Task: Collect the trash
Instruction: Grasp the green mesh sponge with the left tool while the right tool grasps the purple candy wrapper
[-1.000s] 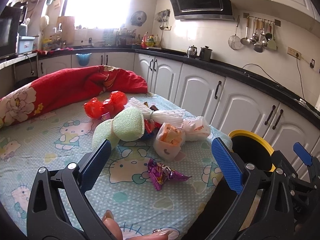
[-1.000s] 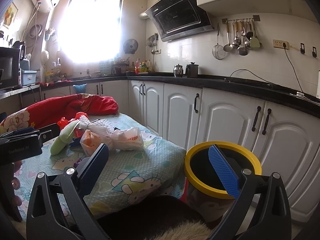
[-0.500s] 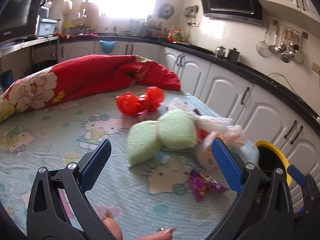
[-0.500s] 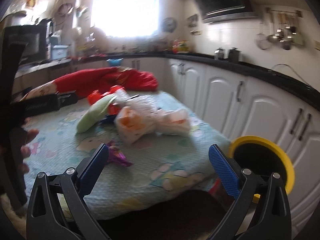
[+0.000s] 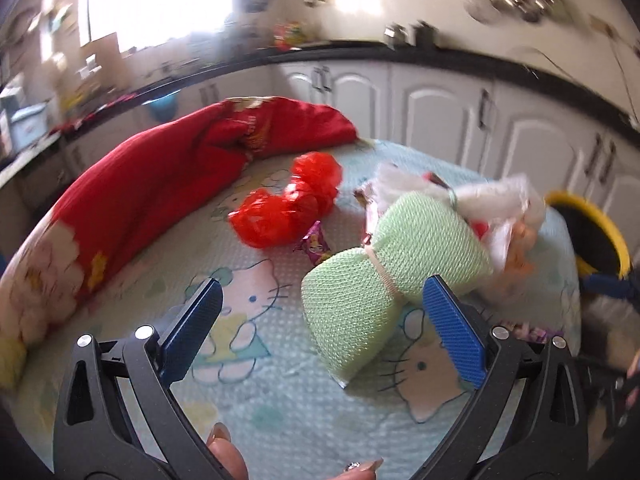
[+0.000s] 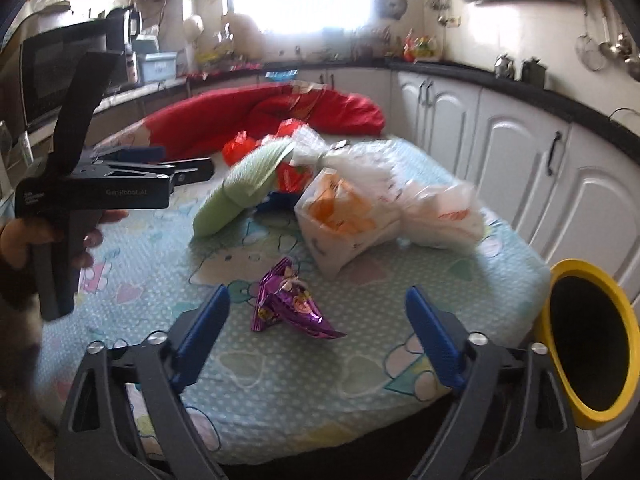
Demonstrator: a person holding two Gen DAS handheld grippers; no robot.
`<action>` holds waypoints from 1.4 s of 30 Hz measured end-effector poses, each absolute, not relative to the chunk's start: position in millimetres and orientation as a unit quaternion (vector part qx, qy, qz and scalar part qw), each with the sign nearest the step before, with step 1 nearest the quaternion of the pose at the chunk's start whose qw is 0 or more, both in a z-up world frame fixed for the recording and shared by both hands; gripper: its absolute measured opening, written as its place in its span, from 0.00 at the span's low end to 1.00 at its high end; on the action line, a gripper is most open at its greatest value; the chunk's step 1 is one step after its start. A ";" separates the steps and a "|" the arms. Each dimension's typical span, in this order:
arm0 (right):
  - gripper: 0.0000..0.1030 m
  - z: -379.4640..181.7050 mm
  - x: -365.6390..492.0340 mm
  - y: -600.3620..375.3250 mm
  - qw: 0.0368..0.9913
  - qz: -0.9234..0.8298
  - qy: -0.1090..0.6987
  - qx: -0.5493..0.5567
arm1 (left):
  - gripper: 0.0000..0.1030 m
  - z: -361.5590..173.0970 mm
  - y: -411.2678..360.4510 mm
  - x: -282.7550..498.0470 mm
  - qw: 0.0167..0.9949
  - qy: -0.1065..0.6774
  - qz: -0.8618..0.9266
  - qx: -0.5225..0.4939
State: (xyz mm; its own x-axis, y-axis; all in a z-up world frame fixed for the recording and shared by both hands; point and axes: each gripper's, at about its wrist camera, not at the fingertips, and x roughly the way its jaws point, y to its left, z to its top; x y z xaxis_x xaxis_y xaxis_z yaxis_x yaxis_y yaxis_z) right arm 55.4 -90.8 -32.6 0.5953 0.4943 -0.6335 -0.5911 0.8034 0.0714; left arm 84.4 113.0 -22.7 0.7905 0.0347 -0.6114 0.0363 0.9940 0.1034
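Note:
Trash lies on a Hello Kitty cloth table (image 6: 360, 364). A purple foil wrapper (image 6: 290, 306) lies just ahead of my open, empty right gripper (image 6: 316, 328). Behind it are white plastic bags with orange print (image 6: 360, 208), a green mesh foam roll (image 6: 248, 182) and red plastic (image 6: 240, 146). In the left wrist view my open, empty left gripper (image 5: 320, 320) hovers over the table just short of the green roll (image 5: 384, 264), with the red plastic (image 5: 292, 208) and a small purple wrapper (image 5: 314, 240) beyond. The left gripper also shows in the right wrist view (image 6: 176, 178).
A yellow-rimmed black bin (image 6: 588, 344) stands off the table's right edge; it also shows in the left wrist view (image 5: 592, 236). A red floral quilt (image 5: 160, 184) lies along the table's far left side. White kitchen cabinets (image 6: 500, 140) run behind.
Both grippers have moved in over the table and tilted down toward the trash. The green roll and the purple wrapper now look closer. Both grippers stay open.

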 end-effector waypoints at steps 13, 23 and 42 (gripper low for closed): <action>0.61 -47.7 85.2 -72.4 0.857 0.331 0.389 -0.061 | 0.90 -37.5 97.2 124.1 0.906 0.348 -0.151 0.190; 0.37 -58.1 90.1 -73.2 0.841 0.347 0.413 -0.047 | 0.82 -56.4 101.9 134.3 0.882 0.377 -0.218 0.183; 0.09 -39.2 81.9 -82.0 0.838 0.375 0.395 -0.043 | 0.57 -50.2 111.9 76.6 0.915 0.372 -0.121 0.100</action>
State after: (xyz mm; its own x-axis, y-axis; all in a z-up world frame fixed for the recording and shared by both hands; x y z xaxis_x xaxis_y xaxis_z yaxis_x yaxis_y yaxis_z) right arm 81.9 -82.0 -39.2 0.4071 0.5944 -0.6935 -0.6626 0.7148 0.2238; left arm 76.6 111.9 -50.2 0.6931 -0.1473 -0.7057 0.2968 0.9504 0.0931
